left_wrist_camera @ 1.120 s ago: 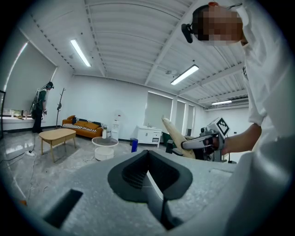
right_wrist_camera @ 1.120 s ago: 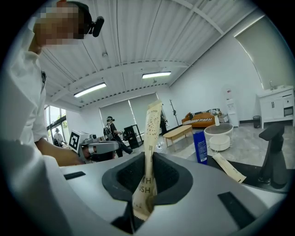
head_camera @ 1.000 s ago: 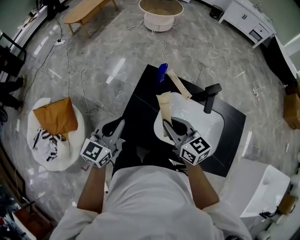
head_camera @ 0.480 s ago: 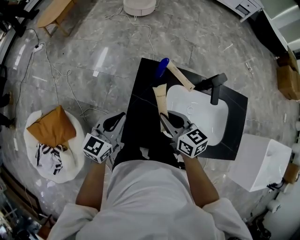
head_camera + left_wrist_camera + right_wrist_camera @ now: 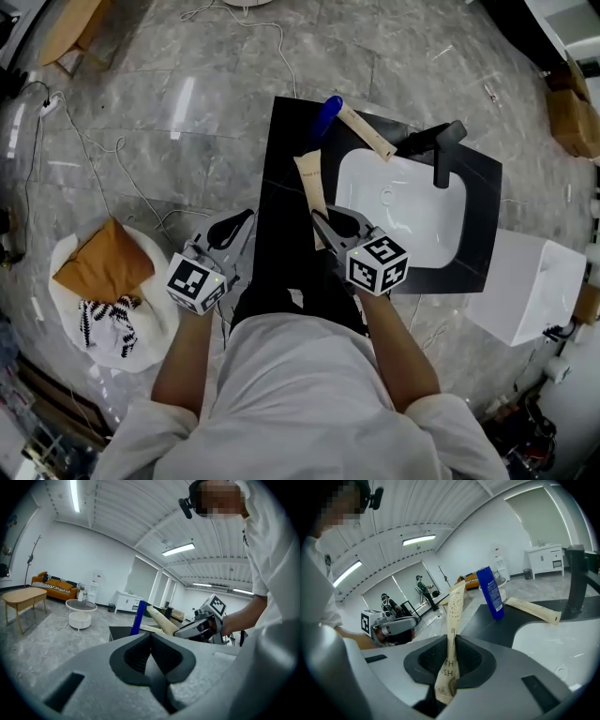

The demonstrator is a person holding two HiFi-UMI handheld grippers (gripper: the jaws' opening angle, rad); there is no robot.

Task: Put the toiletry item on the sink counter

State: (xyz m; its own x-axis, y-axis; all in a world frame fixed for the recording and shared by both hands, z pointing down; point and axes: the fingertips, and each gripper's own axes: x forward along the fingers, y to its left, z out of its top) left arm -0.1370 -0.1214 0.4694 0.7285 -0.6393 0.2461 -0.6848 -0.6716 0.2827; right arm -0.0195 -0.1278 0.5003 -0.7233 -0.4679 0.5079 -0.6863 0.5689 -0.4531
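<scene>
Beige packet [image 5: 451, 634], partial letters "TH" above "USH" (rest hidden), blue bottle [image 5: 491, 592] print unreadable

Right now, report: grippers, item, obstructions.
Right gripper shut on toothbrush packet; left gripper shut, empty. Toothbrush packet over sink counter, not yet released. Blue bottle and second packet lie beyond its tip.

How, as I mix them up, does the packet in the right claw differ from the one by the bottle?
Held packet is clamped in the right claw; counter packet lies free on the counter. Held packet runs beside the sink; counter packet slants behind it. Both are long, flat, beige.
</scene>
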